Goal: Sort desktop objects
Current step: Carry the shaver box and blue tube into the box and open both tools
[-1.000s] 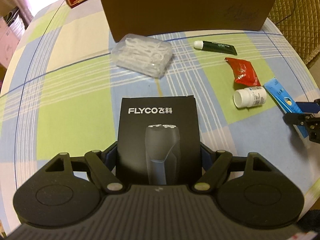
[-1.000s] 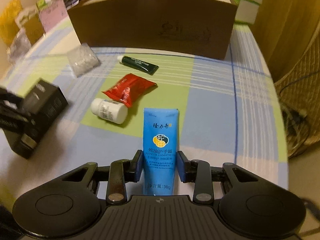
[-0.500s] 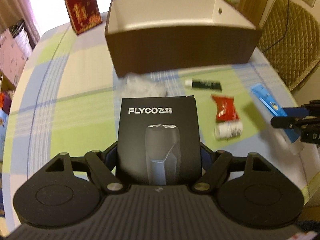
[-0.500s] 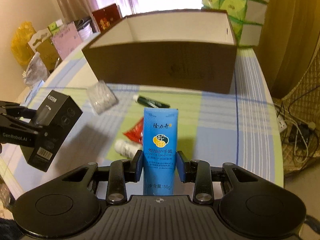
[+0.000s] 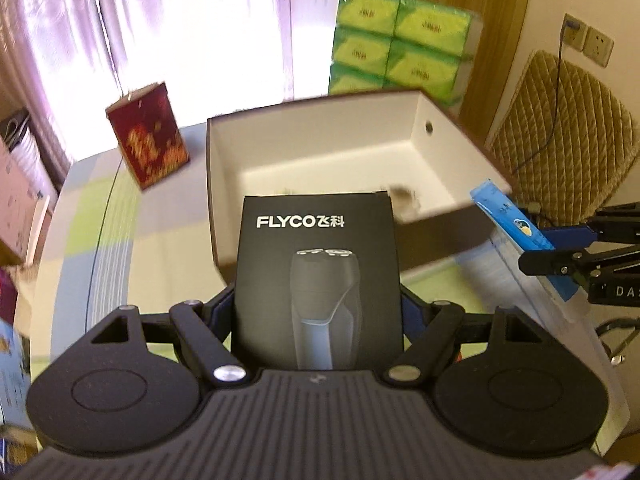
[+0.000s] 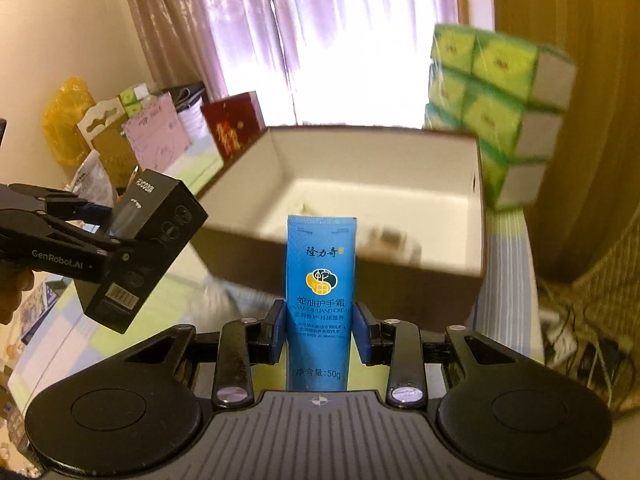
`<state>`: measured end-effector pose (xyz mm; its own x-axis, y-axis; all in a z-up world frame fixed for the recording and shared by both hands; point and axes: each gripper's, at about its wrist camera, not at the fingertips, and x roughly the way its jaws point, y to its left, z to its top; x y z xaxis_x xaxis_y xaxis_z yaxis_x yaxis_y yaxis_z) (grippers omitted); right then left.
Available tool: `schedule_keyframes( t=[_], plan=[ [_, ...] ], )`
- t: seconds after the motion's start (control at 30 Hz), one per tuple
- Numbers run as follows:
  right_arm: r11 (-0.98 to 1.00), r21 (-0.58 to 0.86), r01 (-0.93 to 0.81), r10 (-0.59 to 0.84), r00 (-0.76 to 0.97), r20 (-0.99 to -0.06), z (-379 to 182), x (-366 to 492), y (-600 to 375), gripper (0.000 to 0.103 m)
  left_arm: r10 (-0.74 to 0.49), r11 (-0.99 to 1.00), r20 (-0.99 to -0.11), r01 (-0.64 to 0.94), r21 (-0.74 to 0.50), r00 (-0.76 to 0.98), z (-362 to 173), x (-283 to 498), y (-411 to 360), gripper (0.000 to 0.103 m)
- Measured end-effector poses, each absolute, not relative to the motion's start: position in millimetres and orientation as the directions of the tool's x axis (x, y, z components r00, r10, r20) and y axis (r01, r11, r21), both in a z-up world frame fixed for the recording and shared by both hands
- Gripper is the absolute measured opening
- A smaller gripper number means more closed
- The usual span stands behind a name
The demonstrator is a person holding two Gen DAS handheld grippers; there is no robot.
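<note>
My left gripper [image 5: 318, 312] is shut on a black FLYCO shaver box [image 5: 318, 272] and holds it in the air in front of the open brown box [image 5: 320, 156] with a white inside. My right gripper [image 6: 320, 330] is shut on a blue hand cream tube [image 6: 321, 280], raised before the same brown box [image 6: 360, 184]. The right wrist view shows the left gripper [image 6: 100, 240] with the shaver box [image 6: 148, 248] at the left. The left wrist view shows the right gripper [image 5: 560, 248] with the tube [image 5: 512, 216] at the right.
A red gift bag [image 5: 148, 144] stands on the checked tablecloth [image 5: 100, 240] left of the brown box. Green tissue packs [image 5: 400, 40] are stacked behind it. A woven chair [image 5: 560, 128] is at the right. Bags and cartons [image 6: 100, 136] crowd the far left.
Both grippers have risen and tilted up toward the brown box, carrying the shaver box and the tube. The small items on the table have dropped out of view.
</note>
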<state>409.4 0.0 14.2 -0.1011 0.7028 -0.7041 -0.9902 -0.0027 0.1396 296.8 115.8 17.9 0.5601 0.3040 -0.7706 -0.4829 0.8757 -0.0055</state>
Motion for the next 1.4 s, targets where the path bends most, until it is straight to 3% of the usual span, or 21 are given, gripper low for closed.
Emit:
schedule_keyframes(
  t=[0.63,1.4],
  plan=[
    [0.022,0.098,-0.995,0.69,-0.056,-0.722,27.8,448.8,127.6,0.032,0.307,0.884,-0.795,-0.467,0.034,0.523,23.6,409.7,194.9,0.076],
    [0.177,-0.011,-0.984,0.517,0.102,-0.85,-57.6,489.0,187.0,0.032,0.382,0.806,-0.871,-0.573,0.15,0.31,-72.9,482.4,258.0,0.076]
  ],
)
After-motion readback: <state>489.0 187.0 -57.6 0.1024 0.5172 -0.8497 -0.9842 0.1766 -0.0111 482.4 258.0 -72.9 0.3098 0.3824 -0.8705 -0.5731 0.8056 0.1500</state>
